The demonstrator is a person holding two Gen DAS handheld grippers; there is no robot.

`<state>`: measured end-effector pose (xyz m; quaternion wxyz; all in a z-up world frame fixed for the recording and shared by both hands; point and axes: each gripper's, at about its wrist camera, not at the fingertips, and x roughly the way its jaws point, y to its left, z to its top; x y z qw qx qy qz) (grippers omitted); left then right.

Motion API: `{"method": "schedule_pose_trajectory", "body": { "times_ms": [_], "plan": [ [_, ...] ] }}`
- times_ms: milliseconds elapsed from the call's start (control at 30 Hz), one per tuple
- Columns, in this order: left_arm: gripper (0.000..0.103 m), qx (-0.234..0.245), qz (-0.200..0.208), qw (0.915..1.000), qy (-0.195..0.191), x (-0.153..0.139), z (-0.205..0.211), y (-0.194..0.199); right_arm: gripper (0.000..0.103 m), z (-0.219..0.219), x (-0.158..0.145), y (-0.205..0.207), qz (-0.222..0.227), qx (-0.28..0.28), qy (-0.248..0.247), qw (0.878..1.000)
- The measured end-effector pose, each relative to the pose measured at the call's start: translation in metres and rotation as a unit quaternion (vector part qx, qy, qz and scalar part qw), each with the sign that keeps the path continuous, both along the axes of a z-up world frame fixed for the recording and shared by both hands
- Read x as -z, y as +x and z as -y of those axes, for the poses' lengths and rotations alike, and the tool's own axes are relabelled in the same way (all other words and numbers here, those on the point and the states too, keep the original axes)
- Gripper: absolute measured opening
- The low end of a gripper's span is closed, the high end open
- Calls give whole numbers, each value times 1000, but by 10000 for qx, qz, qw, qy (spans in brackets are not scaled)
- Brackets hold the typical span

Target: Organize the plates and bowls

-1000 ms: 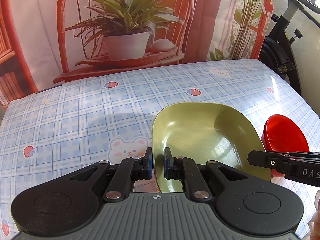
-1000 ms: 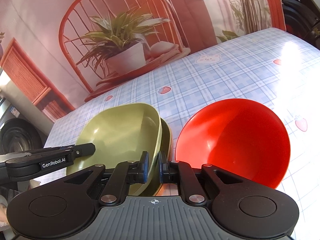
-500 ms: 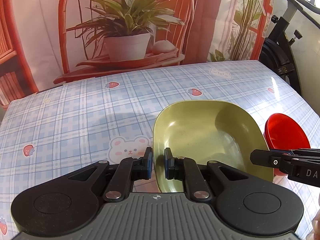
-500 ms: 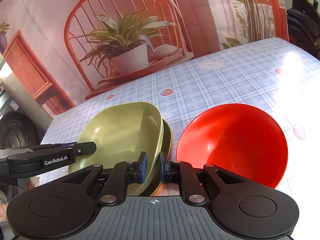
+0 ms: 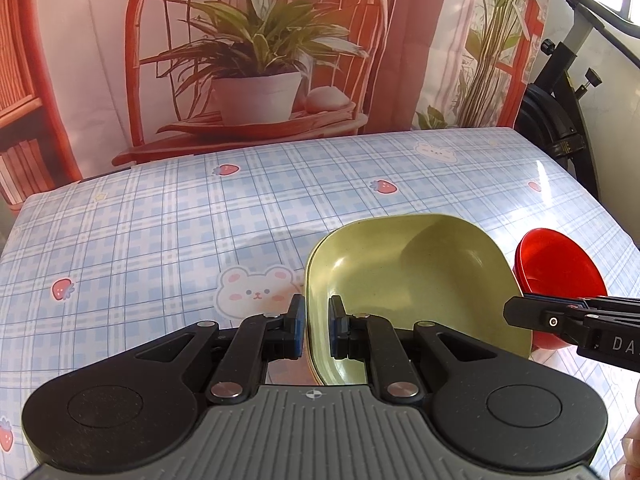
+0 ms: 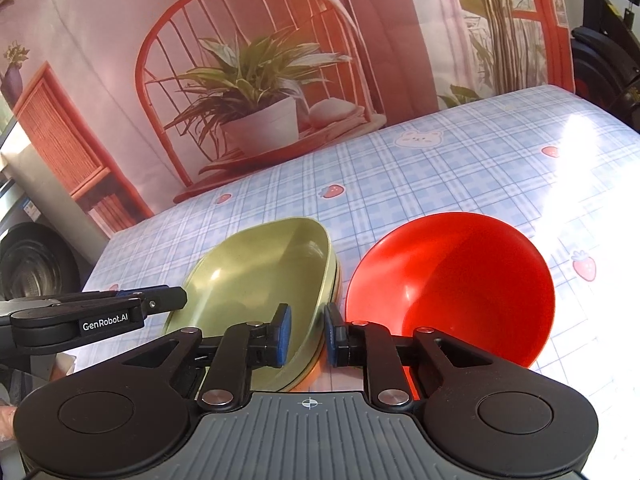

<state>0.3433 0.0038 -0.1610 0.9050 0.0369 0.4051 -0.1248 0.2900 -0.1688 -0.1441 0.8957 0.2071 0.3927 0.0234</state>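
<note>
In the left wrist view, the left gripper (image 5: 317, 327) is clamped on the near-left rim of the green bowl (image 5: 416, 288), steadying it above the checked tablecloth (image 5: 160, 232); in the right wrist view, the right gripper (image 6: 306, 335) is clamped on that stack's right rim, beside the red bowl (image 6: 460, 280).

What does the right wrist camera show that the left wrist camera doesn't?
Only the right wrist view shows that the green dish sits on a stack, with more rims under it down to an orange one, and the whole inside of the red bowl. It also shows the right gripper clamped on the stack's right rim.

Only the left wrist view shows the left gripper clamped on the dish's left rim, and the bear print beside it.

Both show the dish, the red bowl and the checked tablecloth.
</note>
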Motion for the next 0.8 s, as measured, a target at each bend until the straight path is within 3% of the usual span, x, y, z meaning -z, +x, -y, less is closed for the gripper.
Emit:
{"method": "schedule_pose_trajectory", "body": {
  "times_ms": [567, 667, 800],
  "plan": [
    [13, -135, -5, 9999, -45, -2, -3, -7, 8, -3, 7, -1, -50, -61, -65, 9999],
    [13, -213, 37, 9998, 6, -6, -4, -10, 18, 0, 4, -6, 29, -39, -8, 10000],
    [15, -388, 137, 9991, 52, -17, -4, -15, 28, 4, -8, -18, 536, -249, -132, 9982]
  ]
}}
